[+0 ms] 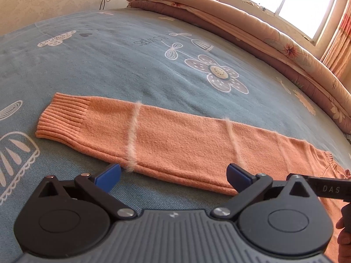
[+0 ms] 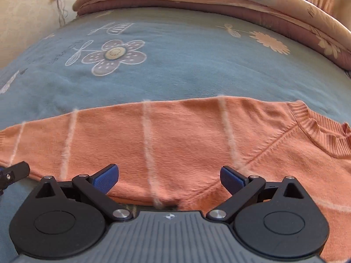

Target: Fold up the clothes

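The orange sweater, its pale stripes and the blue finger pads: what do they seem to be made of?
The orange sweater looks like soft matte knit yarn: fine stitch rows show, with ribbing at cuff and collar. Its pale stripes seem a fuzzier, hairy yarn, perhaps mohair-like; stray fibres stand out. The blue pads on the fingers look like textured rubber or plastic; which one is unclear.

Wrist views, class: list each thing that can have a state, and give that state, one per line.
Orange sweater: spread flat on the bed, unfolded.
Sleeve: stretched straight out, cuff at its far end.
Left gripper: open, empty, at the sleeve's near edge.
Right gripper: open, empty, over the sweater's near edge.
Quilt: folded along the bed's far side.
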`<state>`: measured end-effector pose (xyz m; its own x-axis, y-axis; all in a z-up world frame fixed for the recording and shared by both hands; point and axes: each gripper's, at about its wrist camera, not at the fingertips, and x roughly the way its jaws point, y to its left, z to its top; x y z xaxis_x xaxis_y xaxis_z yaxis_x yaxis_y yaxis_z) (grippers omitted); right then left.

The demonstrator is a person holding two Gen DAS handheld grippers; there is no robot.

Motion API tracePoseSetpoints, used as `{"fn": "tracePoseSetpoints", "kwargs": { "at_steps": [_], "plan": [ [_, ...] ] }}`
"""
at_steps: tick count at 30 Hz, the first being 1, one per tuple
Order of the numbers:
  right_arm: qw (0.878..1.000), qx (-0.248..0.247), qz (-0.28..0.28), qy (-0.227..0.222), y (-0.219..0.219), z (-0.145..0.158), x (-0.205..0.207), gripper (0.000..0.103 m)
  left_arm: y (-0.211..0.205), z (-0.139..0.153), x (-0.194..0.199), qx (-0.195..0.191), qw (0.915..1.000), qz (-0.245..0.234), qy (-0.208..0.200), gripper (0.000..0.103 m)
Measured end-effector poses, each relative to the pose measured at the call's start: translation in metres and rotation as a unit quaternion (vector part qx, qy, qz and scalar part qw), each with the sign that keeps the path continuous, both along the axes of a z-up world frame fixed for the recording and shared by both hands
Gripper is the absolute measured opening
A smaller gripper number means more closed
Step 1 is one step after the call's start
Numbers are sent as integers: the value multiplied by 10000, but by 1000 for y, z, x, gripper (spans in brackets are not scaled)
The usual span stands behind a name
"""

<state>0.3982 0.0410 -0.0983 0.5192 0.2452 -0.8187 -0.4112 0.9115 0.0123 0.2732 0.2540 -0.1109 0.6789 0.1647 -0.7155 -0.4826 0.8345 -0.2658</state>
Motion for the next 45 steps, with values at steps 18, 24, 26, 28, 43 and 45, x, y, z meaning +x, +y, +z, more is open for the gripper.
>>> {"fn": "tracePoseSetpoints", "kwargs": {
  "at_steps": [18,24,26,28,43,45],
  "plan": [
    [9950,-306,-939,-141,-52,11,8,102,-8,-2,5,-1,9999,-138,65,102],
    [9928,-276,-1151,187,-70,-12,19,102,-14,-4,9,99,9996,-208,136,102],
    [9946,-110,-990,300,-67,-18,17,102,-16,-5,10,134,9996,-196,170,102],
    [9957,260,-848,257,-69,-10,15,102,-18,-5,11,184,9994,-213,188,102],
    [9920,-157,-1184,412,-121,-17,-6,103,-43,1,17,425,9978,-503,105,102],
    [9946,114,-974,342,-122,-12,-13,103,-48,2,18,458,9973,-574,85,102]
  ]
}}
